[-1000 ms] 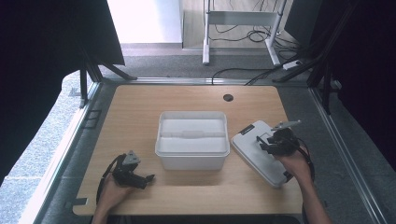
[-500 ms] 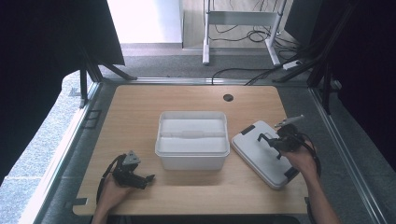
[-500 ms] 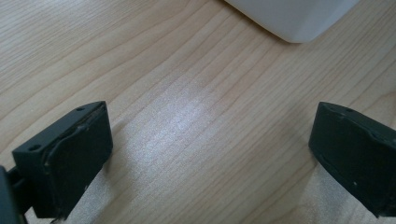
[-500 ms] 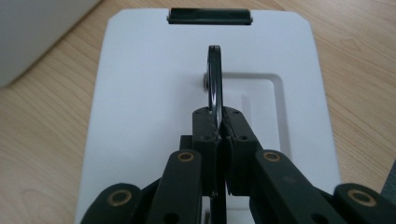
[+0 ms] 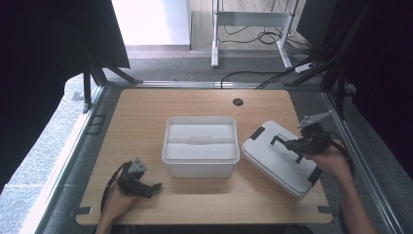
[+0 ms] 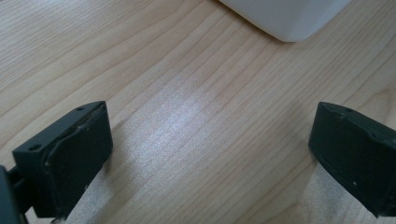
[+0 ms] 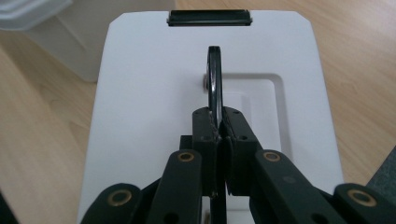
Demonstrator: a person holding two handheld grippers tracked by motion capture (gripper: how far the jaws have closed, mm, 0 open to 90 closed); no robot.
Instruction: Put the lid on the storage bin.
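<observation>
High view: your right tool [image 5: 292,145] sits over the white lid [image 5: 277,163], right of the tub [image 5: 200,146] on the surface [image 5: 146,112]. Left tool [image 6: 210,154] view: spread, idle. Right tool view: pinching the black handle [image 7: 215,79]; lift straight, prob. keep lid level.

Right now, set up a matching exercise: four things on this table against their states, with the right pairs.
1 left gripper
2 right gripper
3 lid
4 open white tub

a stands mid-table, uncovered
b jaws wide apart above bare wood
c clamped on a thin black handle
d white, black clips, right of the tub

Pairs: 1-b, 2-c, 3-d, 4-a
</observation>
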